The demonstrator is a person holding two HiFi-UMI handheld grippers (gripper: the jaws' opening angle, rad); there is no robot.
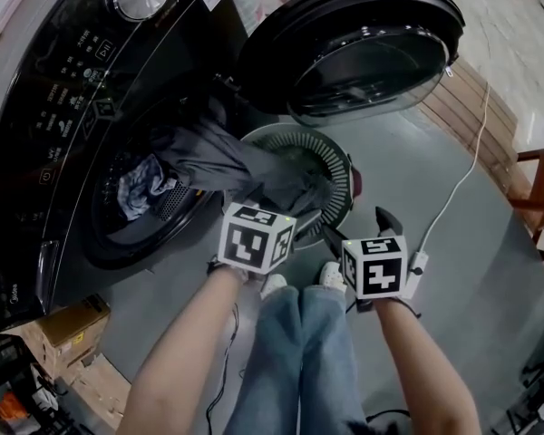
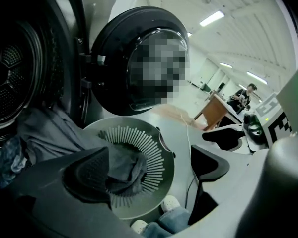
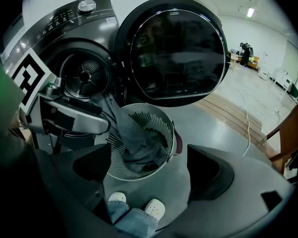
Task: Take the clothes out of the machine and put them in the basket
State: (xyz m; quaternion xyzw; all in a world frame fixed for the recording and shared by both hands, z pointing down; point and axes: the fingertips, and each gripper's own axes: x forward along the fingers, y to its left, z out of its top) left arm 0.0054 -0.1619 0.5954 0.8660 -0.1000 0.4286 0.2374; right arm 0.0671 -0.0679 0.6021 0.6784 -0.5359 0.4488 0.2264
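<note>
Left gripper (image 2: pixel 149 168) and right gripper (image 3: pixel 149 166) gape wide, empty, above the basket (image 1: pixel 348 176) holding the grey garment's (image 1: pixel 228 158) end.

Grey garment (image 3: pixel 131 138) drapes from the washer drum (image 3: pixel 84 76) into the basket (image 3: pixel 161 124); the right hand-held gripper (image 3: pixel 148 160) gapes empty.

Blue jeans (image 1: pixel 295 361), white shoes (image 1: pixel 332 275), black-and-white marker cubes (image 1: pixel 254 236)
</note>
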